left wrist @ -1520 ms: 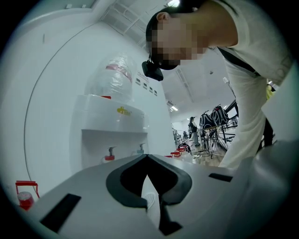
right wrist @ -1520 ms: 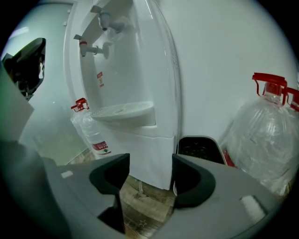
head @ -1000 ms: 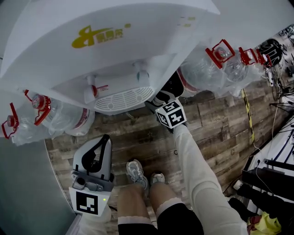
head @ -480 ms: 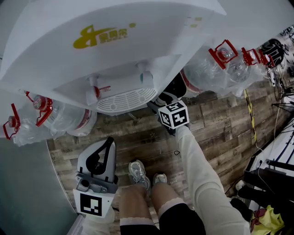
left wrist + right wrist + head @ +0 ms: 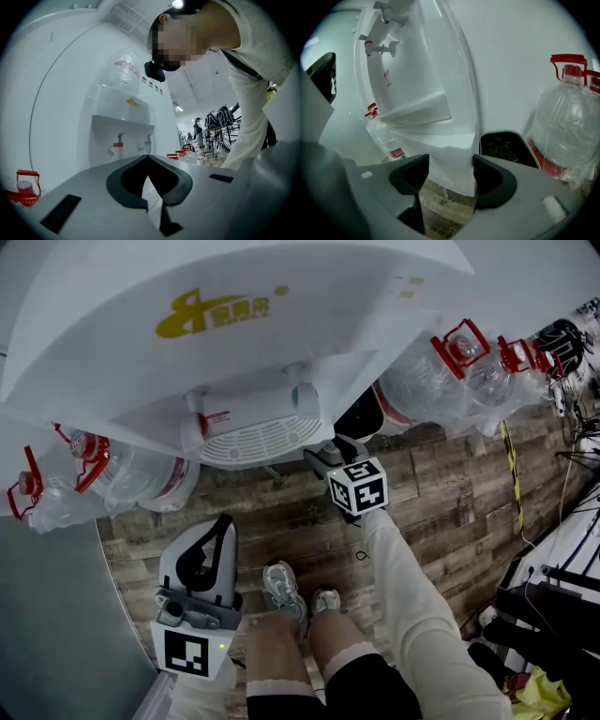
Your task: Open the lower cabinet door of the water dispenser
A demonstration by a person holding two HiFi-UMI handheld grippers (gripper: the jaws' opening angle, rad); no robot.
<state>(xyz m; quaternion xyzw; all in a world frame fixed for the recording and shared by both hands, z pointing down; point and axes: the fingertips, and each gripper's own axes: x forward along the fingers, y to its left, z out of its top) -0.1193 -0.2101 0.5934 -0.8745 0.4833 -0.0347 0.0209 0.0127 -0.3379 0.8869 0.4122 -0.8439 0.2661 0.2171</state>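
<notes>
Right gripper: jaws wide apart, gripping nothing.
Lower cabinet door: bottom corner framed between those jaws, just ahead.
Left gripper: jaws together, empty, low beside the knee.

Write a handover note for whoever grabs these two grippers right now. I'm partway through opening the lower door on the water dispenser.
Left gripper: jaws together, empty, held low by the person's legs, pointing at the water dispenser.
Right gripper: jaws apart, low at the dispenser's right front corner. The white lower cabinet panel shows between them; I cannot tell whether they touch it.
Done: the approach. No door is seen swung out.
Left: probably close on the door edge and pull it open. Mind the water bottle standing just to the right.
</notes>
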